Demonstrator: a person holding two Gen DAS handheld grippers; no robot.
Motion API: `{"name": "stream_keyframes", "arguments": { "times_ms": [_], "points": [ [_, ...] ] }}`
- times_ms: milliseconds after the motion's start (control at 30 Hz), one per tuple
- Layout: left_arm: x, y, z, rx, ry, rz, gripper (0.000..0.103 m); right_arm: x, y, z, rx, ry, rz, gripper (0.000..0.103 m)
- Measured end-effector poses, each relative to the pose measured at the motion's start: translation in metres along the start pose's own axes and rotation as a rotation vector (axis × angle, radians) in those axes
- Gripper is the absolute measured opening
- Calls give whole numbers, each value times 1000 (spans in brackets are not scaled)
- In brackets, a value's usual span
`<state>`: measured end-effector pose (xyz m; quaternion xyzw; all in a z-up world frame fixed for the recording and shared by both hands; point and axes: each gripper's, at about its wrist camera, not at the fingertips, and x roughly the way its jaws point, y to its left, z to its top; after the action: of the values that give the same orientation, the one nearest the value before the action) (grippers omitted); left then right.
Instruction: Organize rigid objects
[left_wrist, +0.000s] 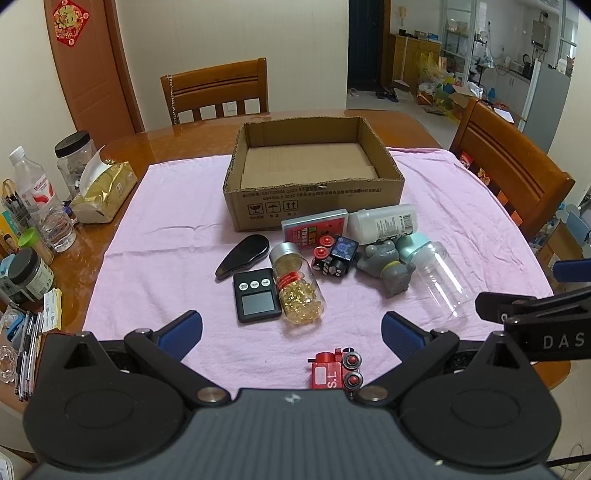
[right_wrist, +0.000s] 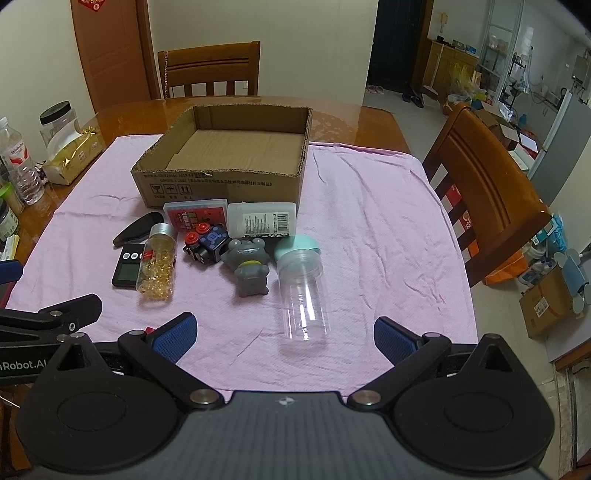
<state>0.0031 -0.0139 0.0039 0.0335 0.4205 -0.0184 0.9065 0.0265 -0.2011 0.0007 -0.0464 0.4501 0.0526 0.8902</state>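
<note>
Grippers, left (left_wrist: 291, 332) and right (right_wrist: 284, 338), gape wide, empty (cardboard box (left_wrist: 314, 192) at frame centre, toys below).

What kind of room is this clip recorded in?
Most likely a home dining room: a wooden dining table with matching wooden chairs, a tissue pack and jars at its edge, and a kitchen area visible through the opening behind.
</note>
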Motion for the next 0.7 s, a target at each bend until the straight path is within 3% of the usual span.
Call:
{"name": "stream_keyframes", "arguments": {
  "times_ms": [500,700],
  "points": [
    [12,-7,-8,34,-9,-1,102,2,1,-6,-28,-22,20,103],
    [21,-9,-18,45,-17,-34,102,8,-3,-13,-38,-49,50,103]
  ]
}}
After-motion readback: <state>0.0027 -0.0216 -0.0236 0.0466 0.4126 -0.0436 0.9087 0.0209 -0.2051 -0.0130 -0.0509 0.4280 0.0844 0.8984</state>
